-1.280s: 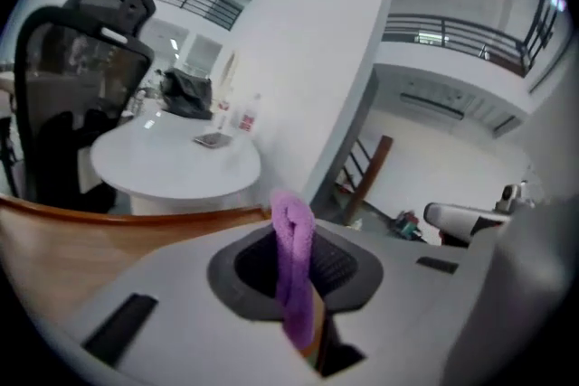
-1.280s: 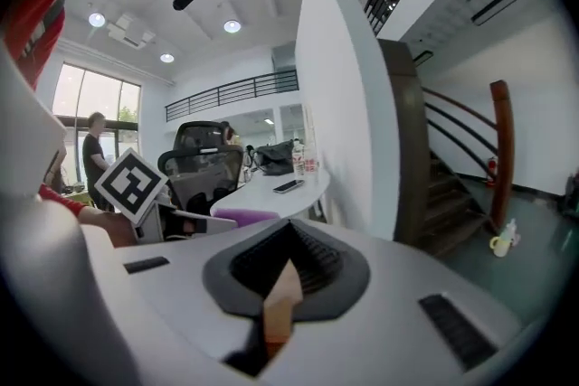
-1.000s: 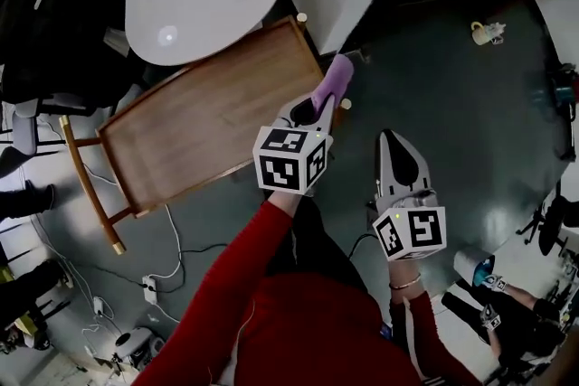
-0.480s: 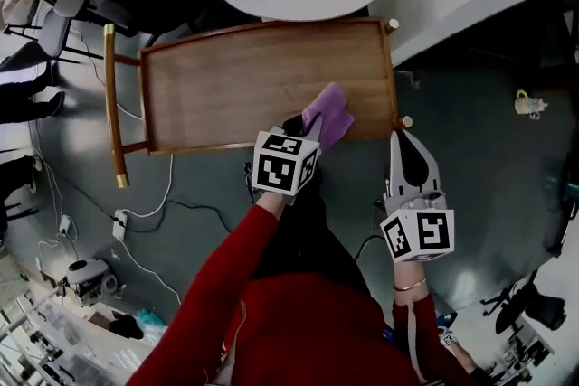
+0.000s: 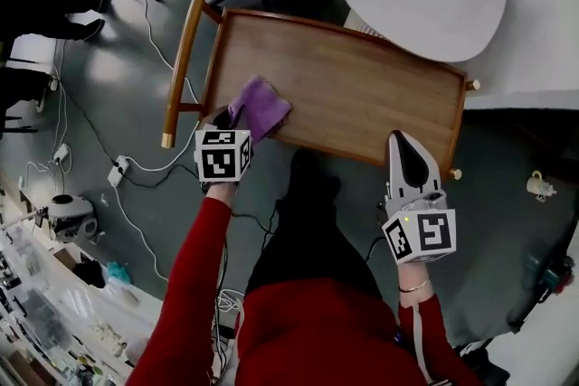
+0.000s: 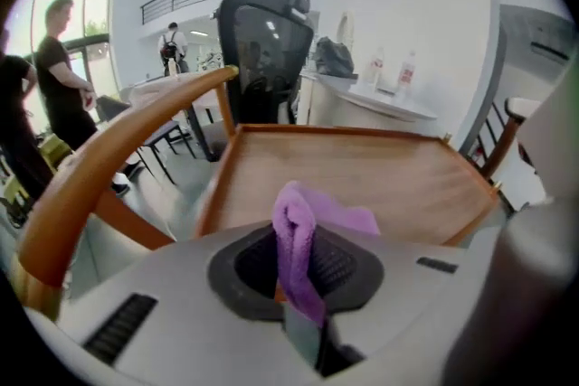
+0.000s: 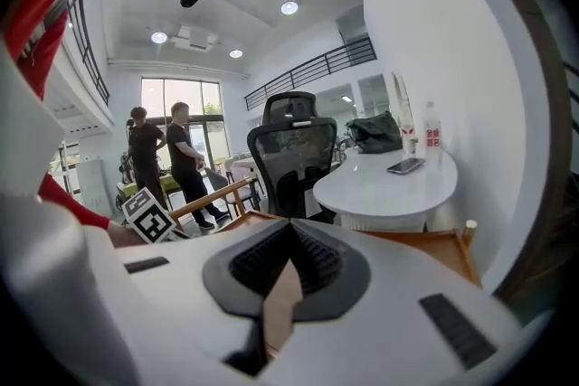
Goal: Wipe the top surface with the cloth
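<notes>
Head view overhead; gripper views (low) share tabletop [image 5: 362, 95].

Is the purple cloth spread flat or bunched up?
Bunched. The left gripper pinches a folded end of the purple cloth; the rest lies crumpled on the wooden top.

The left gripper [image 6: 293, 292] is closed tight on a purple cloth [image 6: 301, 235]. The cloth sticks up between the jaws, and its far end flops down onto the wooden counter [image 6: 362, 181]. The counter has a low raised edge all round. A curved wooden handle [image 6: 99, 176] bends up on the left. Behind the counter stands a black office chair [image 6: 267, 50]. Next to the chair is a white round counter [image 6: 366, 104] with two bottles [image 6: 407, 72] and a black bag [image 6: 335, 59] on it. A person [image 6: 59, 77] stands far off at the left, near a big window.
</notes>
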A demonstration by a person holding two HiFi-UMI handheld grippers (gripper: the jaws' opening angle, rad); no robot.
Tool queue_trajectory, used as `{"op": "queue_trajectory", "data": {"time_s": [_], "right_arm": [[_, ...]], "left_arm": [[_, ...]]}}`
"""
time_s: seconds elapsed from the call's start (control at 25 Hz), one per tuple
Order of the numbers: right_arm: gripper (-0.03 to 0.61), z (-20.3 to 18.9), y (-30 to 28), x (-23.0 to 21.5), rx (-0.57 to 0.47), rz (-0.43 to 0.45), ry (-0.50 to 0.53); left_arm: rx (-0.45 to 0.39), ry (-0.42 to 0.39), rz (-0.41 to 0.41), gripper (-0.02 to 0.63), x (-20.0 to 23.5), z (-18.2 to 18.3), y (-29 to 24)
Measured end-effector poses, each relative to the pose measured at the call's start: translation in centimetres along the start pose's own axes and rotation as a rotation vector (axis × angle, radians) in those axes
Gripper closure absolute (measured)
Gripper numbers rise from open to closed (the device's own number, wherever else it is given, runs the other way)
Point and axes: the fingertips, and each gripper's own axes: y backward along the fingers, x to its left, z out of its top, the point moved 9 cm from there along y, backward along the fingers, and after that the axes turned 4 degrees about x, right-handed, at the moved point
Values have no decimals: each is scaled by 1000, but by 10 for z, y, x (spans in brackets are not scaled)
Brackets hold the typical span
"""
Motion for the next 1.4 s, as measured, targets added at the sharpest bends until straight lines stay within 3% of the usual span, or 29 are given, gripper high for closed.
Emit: {"op": "queue_trajectory", "data": {"time_s": [0.2, 0.4, 0.64, 0.76, 1.04, 1.2, 1.4], "right_arm": [[568, 9, -23, 14, 22, 44, 23], [568, 9, -47, 19, 26, 96, 44], [568, 18, -44, 21, 4, 102, 54], [567, 19, -36, 18, -23, 76, 48], [568, 38, 4, 1, -173, -8, 50], [567, 48, 27, -7, -270, -43, 70], [567, 46, 57, -10, -354, -93, 59]], "left_arm": [[2, -19, 162, 561, 37, -7, 13], [-13, -9, 232, 561, 46, -11, 13], [-4, -70, 323, 561, 40, -11, 26], [-67, -101, 339, 561, 34, -8, 40], [-556, -144, 136, 561, -12, 60, 109], [-682, -227, -47, 561, -66, 95, 121], [-754, -292, -262, 561, -135, 107, 130]]}}
